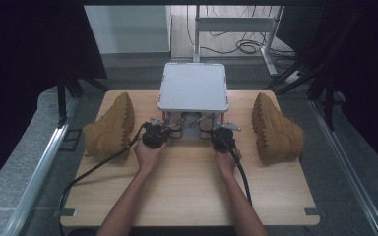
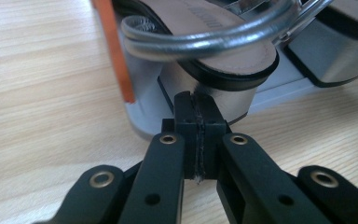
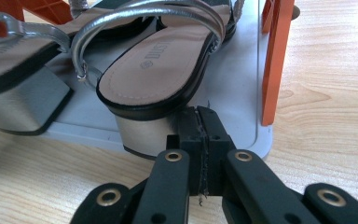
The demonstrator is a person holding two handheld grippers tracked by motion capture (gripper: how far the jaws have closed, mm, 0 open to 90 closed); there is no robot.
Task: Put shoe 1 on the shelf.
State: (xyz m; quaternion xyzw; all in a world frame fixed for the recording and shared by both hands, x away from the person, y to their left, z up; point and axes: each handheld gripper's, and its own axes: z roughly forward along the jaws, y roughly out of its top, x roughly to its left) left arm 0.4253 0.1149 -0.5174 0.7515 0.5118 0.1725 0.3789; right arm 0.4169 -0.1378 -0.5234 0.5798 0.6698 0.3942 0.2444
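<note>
Two hand-held grippers rest at the front edge of a small grey shoe rack that stands at the middle rear of the wooden counter. The left gripper has its jaws pressed together with nothing between them; their tips sit just before the silver block heel of the left sandal, close enough that contact cannot be told. This sandal stands on the rack's lower grey shelf, its silver strap arching over a tan insole, beside an orange rack post.

The right gripper likewise has its jaws fully together and empty, with the tips just beside the block heel of the right sandal. That sandal stands on the same lower shelf next to its mate, near another orange post.

In the high view each gripper is gripped by one hand, the left hand and the right hand, with forearms entering from the bottom edge and black cables trailing toward the person. Two tan boots lie on their sides well apart from the rack: one boot at the counter's left, the other boot at its right.
</note>
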